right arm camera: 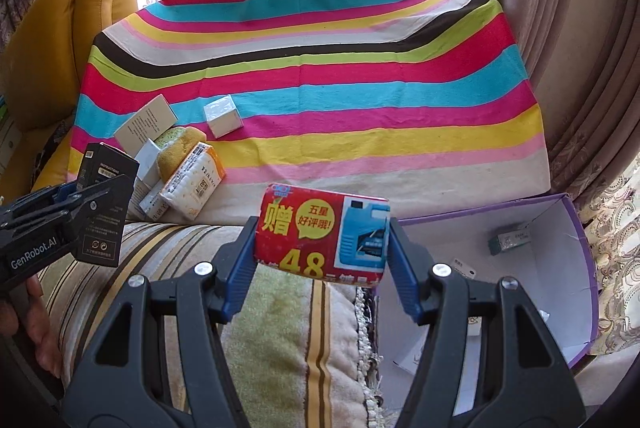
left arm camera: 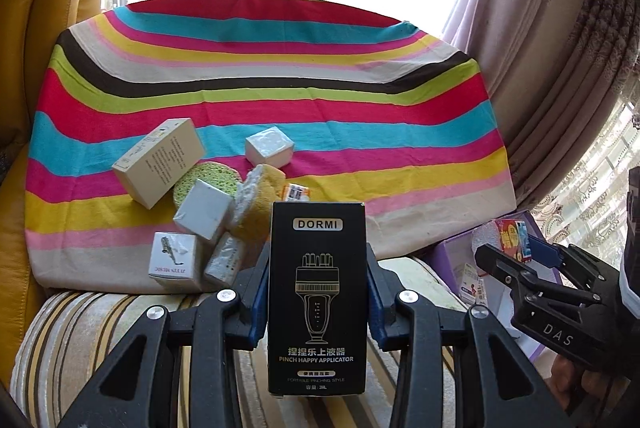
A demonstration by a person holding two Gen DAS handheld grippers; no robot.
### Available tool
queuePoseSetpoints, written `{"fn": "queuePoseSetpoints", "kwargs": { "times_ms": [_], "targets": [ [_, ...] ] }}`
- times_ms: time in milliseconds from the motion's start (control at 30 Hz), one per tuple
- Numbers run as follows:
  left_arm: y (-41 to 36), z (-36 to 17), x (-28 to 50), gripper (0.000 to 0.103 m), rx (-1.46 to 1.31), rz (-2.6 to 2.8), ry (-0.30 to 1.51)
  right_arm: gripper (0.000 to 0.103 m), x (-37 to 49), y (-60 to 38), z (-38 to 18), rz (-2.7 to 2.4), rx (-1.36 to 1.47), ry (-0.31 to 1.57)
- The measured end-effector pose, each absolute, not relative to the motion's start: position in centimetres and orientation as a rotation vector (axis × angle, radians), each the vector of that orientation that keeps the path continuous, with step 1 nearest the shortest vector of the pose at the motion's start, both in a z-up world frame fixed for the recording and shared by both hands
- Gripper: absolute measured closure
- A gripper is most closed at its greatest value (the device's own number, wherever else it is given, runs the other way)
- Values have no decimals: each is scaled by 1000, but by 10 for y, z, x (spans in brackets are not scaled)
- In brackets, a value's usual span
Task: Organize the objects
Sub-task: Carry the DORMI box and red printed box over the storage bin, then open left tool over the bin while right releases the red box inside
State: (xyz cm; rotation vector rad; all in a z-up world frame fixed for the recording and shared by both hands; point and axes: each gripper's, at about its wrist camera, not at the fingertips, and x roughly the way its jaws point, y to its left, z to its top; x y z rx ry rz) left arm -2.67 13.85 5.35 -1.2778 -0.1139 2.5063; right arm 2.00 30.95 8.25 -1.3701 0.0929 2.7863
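L gripper [left arm camera: 318, 292] has its jaws clamped narrow on the black box [left arm camera: 318, 300], a tall stiff carton w/ gold print. It's held upright by the long sides, prob so it drops in neat w/o twisting. R gripper [right arm camera: 322, 252] jaws sit about mid-width, pinching the red pack [right arm camera: 324, 234] across its ends. That one's a glossy wrapped thing w/ rounded edges, looks softer than the carton, so gripping end to end makes sense imo.

Both are up in the air over the striped sofa cushion [right arm camera: 280, 328], plush w/ a fringe edge. The purple bin [right arm camera: 576, 228] is just right of the red pack: cardboard, white inside, a few small boxes already in there. My guess is both items are headed there, red pack first since it's closest.

Further out, the rest of the pile [left arm camera: 208, 195] waits on the striped cloth [left arm camera: 280, 75], flat woven cotton draped over what I take to be a counter. White cartons, a beige box, spongy yellow and green bits, a tissue pack, all jumbled and touching. One white cube [left arm camera: 269, 146] sits a bit apart. Yellow leather cushions [left arm camera: 60, 7] on the left, curtains behind.
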Motion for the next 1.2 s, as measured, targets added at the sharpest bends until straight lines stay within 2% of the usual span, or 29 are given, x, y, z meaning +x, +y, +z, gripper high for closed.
{"fn": "queuePoseSetpoints", "kwargs": {
  "times_ms": [400, 733, 1100, 1200],
  "targets": [
    [213, 54, -19, 63, -1263, 2339, -10, 39, 46, 378, 73, 2660, -1329, 182],
    [269, 49, -12, 63, -1260, 2209, 65, 39, 69, 432, 63, 2526, -1284, 185],
    [312, 44, -2, 62, -1247, 2064, 72, 38, 83, 465, 68, 2461, -1223, 200],
    [316, 45, -1, 58, -1236, 2046, 58, 37, 83, 468, 68, 2458, -1220, 209]
  ]
}}
